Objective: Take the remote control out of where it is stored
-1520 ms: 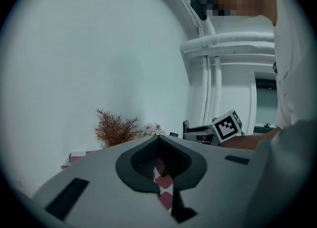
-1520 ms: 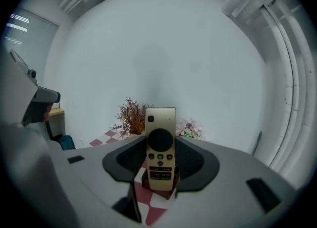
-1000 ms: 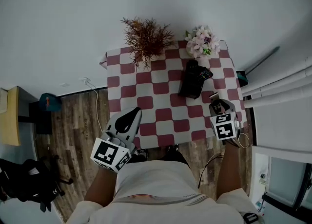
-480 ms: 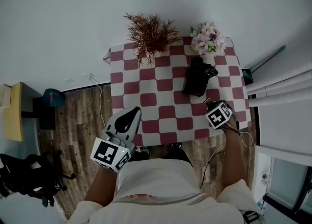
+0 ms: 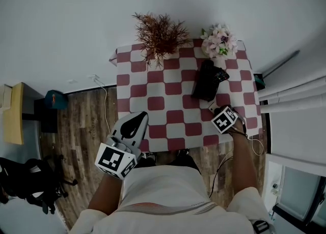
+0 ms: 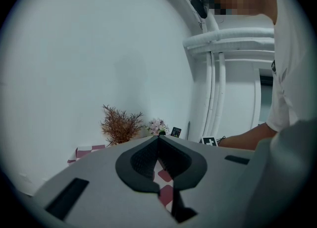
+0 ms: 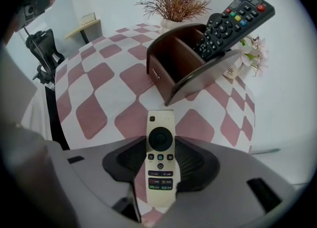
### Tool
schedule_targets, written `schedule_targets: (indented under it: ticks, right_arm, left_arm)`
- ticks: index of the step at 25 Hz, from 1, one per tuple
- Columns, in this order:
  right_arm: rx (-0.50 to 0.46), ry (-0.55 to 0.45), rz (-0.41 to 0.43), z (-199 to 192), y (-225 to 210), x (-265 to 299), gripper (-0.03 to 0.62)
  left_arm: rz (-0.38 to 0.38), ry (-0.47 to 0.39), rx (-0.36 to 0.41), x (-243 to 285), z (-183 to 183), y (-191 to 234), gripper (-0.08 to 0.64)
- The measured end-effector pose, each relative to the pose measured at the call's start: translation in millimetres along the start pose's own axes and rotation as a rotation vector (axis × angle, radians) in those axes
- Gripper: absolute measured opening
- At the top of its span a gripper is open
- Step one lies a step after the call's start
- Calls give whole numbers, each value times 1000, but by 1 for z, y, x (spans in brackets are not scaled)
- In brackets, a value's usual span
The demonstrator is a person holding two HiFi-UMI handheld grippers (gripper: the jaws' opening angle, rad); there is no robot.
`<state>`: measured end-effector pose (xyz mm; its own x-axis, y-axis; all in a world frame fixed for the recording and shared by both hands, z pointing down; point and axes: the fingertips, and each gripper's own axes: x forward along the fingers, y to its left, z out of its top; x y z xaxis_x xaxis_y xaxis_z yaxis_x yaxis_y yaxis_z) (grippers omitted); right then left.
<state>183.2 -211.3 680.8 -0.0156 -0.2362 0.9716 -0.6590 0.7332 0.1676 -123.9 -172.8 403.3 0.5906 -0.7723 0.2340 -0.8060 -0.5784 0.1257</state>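
A slim cream remote control lies lengthwise between the pads of my right gripper, which is shut on it and points steeply down over the checked table. In the head view this gripper hovers near the table's right front, just in front of the dark brown holder. A black remote leans out of that holder. My left gripper stays off the table's front left edge, its jaws meeting at the tips around nothing.
A dried brown plant and a pot of pale flowers stand along the table's far edge. Left of the table are wood floor, a black office chair and a wooden desk. White pipes run at the right.
My right gripper has sunk toward the table with the cream remote and tipped to point more steeply down. The left gripper has stayed where it was.
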Motion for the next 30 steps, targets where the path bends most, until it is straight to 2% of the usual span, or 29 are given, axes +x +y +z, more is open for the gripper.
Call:
schedule_targets:
  ticks: [9, 14, 19, 25, 27, 30]
  right_arm:
    - [35, -61, -17, -3, 5, 6, 187]
    - [95, -163, -47, 5, 5, -16, 189]
    - [197, -359, -96, 23, 3, -66, 187]
    - [380, -673, -85, 52, 0, -143, 175]
    - [435, -781, -112, 59, -4, -172, 149]
    - [487, -924, -186, 66, -9, -213, 68]
  left_arm:
    - [3, -1, 3, -3, 0, -3, 9]
    - [-17, -16, 7, -1, 3, -9, 9]
    - [-48, -33, 26, 3, 13, -18, 9]
    - [-74, -68, 28, 7, 22, -25, 9]
    - [-87, -84, 22, 8, 27, -28, 9]
    - [-97, -104, 26, 7, 35, -31, 9]
